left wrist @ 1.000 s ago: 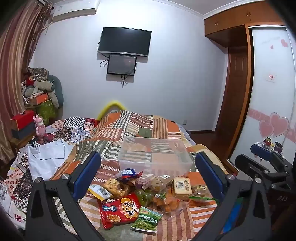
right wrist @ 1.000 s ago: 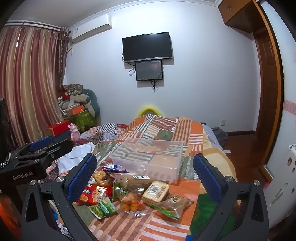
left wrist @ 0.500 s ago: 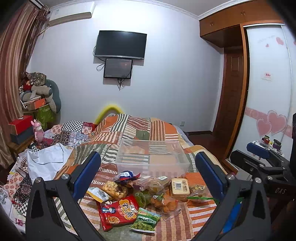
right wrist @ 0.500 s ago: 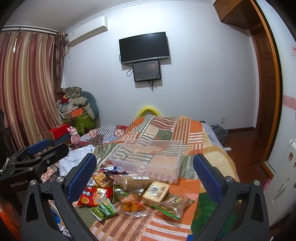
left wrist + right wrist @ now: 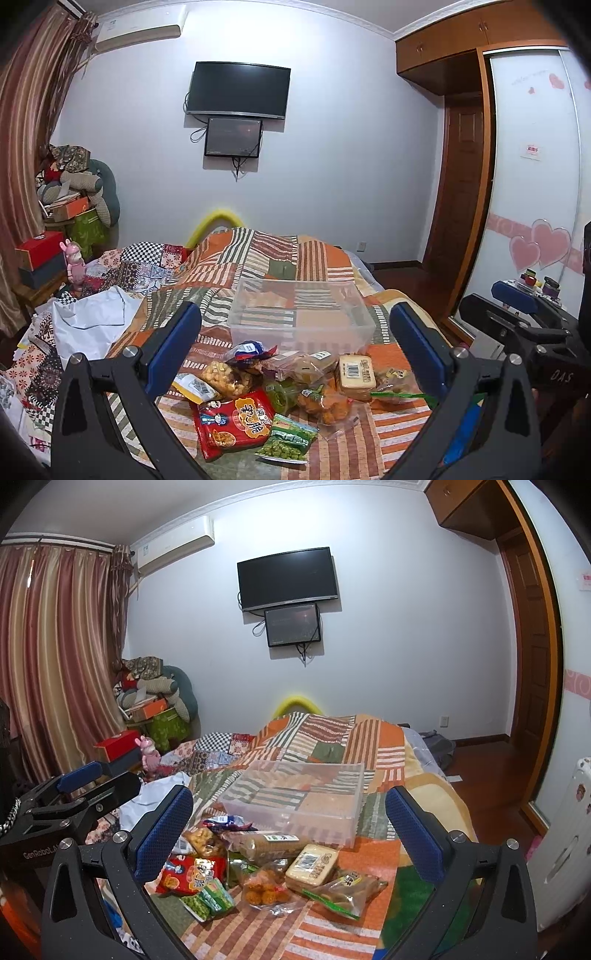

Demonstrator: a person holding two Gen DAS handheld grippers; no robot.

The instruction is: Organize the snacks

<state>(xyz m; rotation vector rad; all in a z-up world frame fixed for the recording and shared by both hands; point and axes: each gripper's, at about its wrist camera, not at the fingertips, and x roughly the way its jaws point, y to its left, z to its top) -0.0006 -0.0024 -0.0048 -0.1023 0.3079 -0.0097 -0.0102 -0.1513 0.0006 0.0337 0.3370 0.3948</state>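
Observation:
Several snack packets lie heaped on a striped patchwork quilt [image 5: 280, 254]: a red chip bag [image 5: 233, 422], a green pea packet [image 5: 287, 444], a tan barcoded pack [image 5: 356, 376] and orange balls in clear wrap [image 5: 264, 890]. Behind them stands an empty clear plastic bin [image 5: 299, 317] [image 5: 295, 803]. My left gripper [image 5: 295, 349] hovers open above the heap, nothing between its blue pads. My right gripper [image 5: 288, 829] is open too, over the same heap. Each gripper shows at the edge of the other's view.
A white cloth [image 5: 90, 325] lies crumpled on the bed's left. Boxes and a pink toy [image 5: 75, 260] stand at the left by the curtain. A wardrobe with heart stickers [image 5: 535, 229] and a door fill the right. A TV [image 5: 238, 90] hangs on the far wall.
Both views have tilted slightly upward and shifted, so the snacks and bin sit a little lower in frame. Both grippers stay open and nothing on the bed has moved.

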